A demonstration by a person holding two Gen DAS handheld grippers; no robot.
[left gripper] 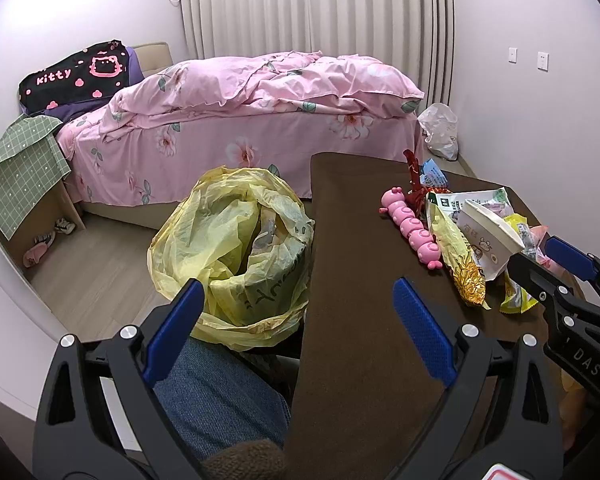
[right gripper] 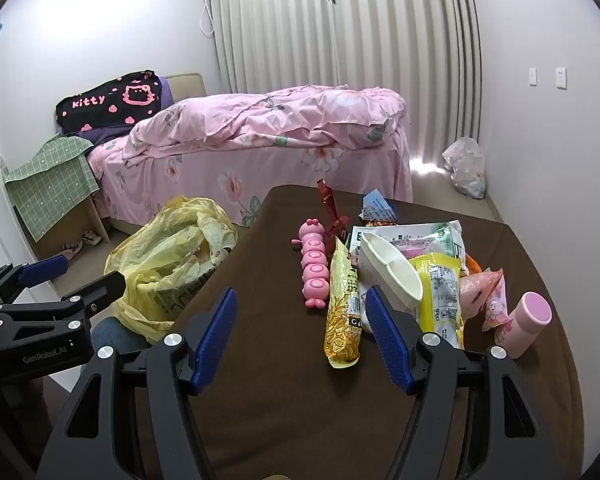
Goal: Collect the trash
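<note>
A pile of trash lies on the brown table (right gripper: 300, 380): a gold snack wrapper (right gripper: 342, 316), a white paper cup on its side (right gripper: 392, 272), a yellow packet (right gripper: 440, 296), a green-white bag (right gripper: 444, 236) and red wrappers (right gripper: 332, 212). A bin lined with a yellow bag (left gripper: 236, 248) stands on the floor left of the table; it also shows in the right wrist view (right gripper: 168, 264). My right gripper (right gripper: 300, 336) is open just before the gold wrapper and the cup. My left gripper (left gripper: 296, 328) is open and empty over the table edge beside the bin.
A pink caterpillar toy (right gripper: 314, 268) and a pink bottle (right gripper: 526, 324) lie by the pile. A pink bed (left gripper: 240, 120) stands behind, a green-clothed nightstand (left gripper: 24, 176) at left, a white plastic bag (left gripper: 440, 130) on the floor by the right wall.
</note>
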